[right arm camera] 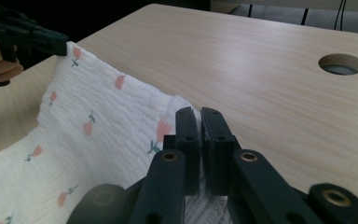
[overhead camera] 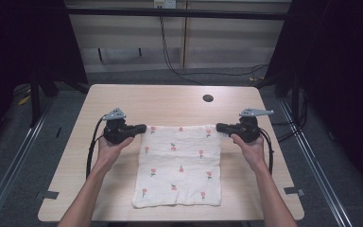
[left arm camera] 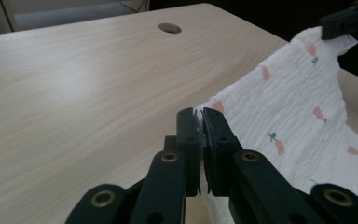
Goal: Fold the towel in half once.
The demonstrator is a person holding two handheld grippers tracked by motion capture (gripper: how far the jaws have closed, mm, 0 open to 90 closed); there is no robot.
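1. The left claw [overhead camera: 143,127], left of centre in the high view, has its jaws clamped together on the far left corner of the cloth [overhead camera: 179,165]; in the left gripper view a sliver of white fabric sits pinched between the two black jaws at the frame's centre.
2. The right claw [overhead camera: 219,126], right of centre in the high view, is likewise clamped on the far right corner of the cloth; in the right gripper view the fabric bunches up just left of the jaw tips and shows again below them.
3. The two claws point toward each other across the cloth's far edge, which runs level across the middle of the high view.
4. The cloth, white with small pink flower prints, lies in the middle of the desk [overhead camera: 123,99]. It is close to square, slightly longer from far edge to near edge, with that long axis running up and down the frame. Its near part lies flat; its far edge is raised between the claws.
5. A round hole [overhead camera: 208,98] sits in the desk beyond the cloth, upper centre.
6. Each hand hides the body of its gripper, and the cloth's pinched corners are covered by the jaws. The person's forearms are cut off by the bottom edge. The dark surroundings at both sides are hard to make out.
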